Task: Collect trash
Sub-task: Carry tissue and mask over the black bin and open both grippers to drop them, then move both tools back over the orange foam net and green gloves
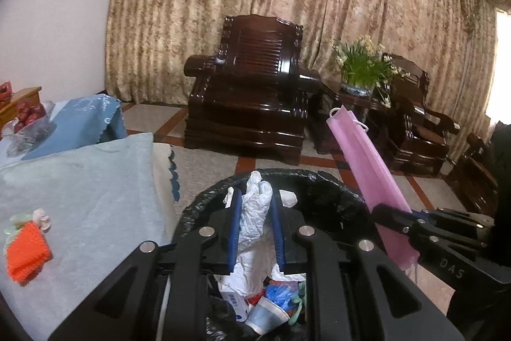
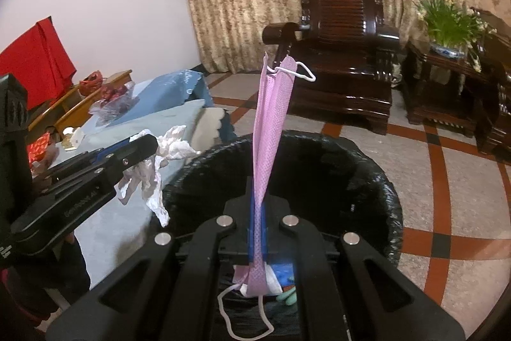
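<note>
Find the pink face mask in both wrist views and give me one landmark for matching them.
Left wrist view: the pink face mask slants up at right of centre, pinched in the right claw that enters from the right.
Right wrist view: the mask stands upright in the centre, rising from that claw over the black-lined trash bin.
Shared landmark: the dark wooden armchair before the curtain.

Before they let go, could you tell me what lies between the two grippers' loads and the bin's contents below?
Nothing: the tissue and pink mask hang over the open bin, seen in both wrist views.
</note>
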`<state>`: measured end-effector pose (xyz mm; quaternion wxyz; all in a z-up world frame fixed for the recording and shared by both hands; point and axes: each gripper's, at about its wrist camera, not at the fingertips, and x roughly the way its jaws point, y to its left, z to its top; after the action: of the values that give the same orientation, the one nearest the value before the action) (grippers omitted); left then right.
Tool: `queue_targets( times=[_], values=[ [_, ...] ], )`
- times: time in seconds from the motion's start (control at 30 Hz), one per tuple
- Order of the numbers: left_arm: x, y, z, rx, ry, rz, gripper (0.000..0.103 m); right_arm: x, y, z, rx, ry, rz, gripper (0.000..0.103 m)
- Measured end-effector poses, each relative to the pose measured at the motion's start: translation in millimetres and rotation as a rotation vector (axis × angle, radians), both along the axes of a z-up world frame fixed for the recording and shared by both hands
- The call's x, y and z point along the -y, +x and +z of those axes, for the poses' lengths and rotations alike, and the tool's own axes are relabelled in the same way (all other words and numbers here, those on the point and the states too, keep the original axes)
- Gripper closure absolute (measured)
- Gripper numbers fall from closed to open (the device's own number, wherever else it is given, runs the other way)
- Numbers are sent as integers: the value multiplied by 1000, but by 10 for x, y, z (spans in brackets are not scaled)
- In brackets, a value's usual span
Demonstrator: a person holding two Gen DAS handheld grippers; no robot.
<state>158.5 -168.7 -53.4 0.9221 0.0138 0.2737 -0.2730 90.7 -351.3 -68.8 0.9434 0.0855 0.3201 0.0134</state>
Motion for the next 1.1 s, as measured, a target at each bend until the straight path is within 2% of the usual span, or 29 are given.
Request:
queue_targets(
  times=[0.33, 0.4, 0.47, 0.53, 0.6, 0.63, 0.7, 0.73, 0.8, 0.87, 0.93, 1.1],
  values=[
    [238, 134, -256, -39, 56, -28, 85, 133, 101, -262, -62, 3, -34, 101],
    [247, 150, -285, -45, 60, -29, 85, 135, 120, -303, -73, 3, -40, 98],
    [251, 166, -309, -50, 63, -30, 83, 155, 144, -335, -83, 4, -46, 98],
    [265, 191, -307, -58, 58, -30, 77, 153, 145, -350, -88, 3, -51, 93],
    [244, 187, -311, -62, 52, -26, 59, 156, 145, -359, -93, -3, -65, 75],
    [227, 188, -307, -62, 49, -22, 53, 161, 138, -361, -93, -4, -71, 70],
    [194, 184, -301, -62, 45, -16, 50, 175, 117, -358, -86, -14, -89, 49],
    [175, 195, -295, -65, 44, -14, 45, 179, 104, -354, -84, -20, -97, 44],
    [110, 197, -269, -59, 38, 1, 36, 183, 73, -341, -73, -30, -120, 23],
    [38, 193, -230, -49, 32, 10, 28, 177, 28, -301, -42, -22, -126, 11],
    [-35, 182, -199, -42, 32, 21, 21, 174, -8, -266, -17, -12, -121, 10],
    [-312, 154, -91, -29, 19, 65, 15, 76, -44, -160, 14, 1, -99, 9]
  ],
)
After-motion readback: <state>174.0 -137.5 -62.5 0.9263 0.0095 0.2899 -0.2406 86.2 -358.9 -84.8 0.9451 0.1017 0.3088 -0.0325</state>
